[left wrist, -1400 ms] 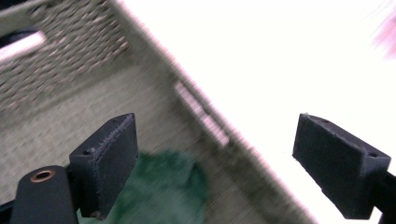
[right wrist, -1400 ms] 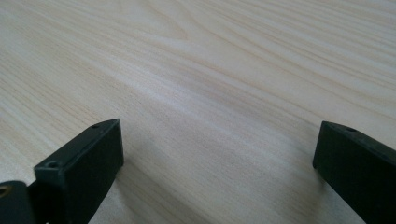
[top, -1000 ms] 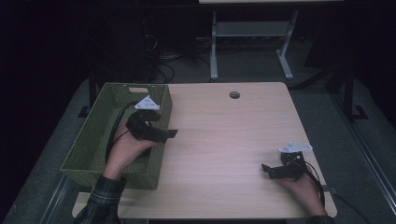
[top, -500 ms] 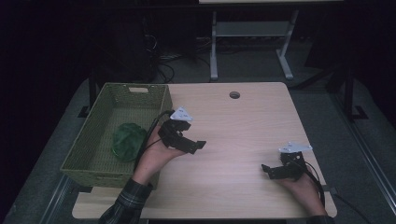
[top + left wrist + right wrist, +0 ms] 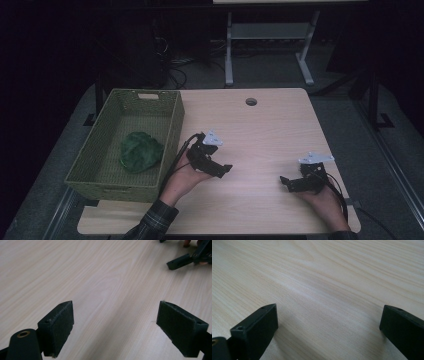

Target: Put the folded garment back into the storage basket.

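Inside green basket [image 5: 100, 150], dim green lump [image 5: 141, 151], kind unclear; both jaws apart

The table [image 5: 260, 125] is bare across the centre and upper part of the high view, giving unobstructed passage between the left gripper [image 5: 221, 170] and the right gripper [image 5: 286, 182]. At the left of the frame, the green basket [image 5: 172, 125] blocks lateral travel with its raised walls; a green bundle [image 5: 141, 151] occupies its floor. A cable hole [image 5: 251, 101] sits near the upper edge.
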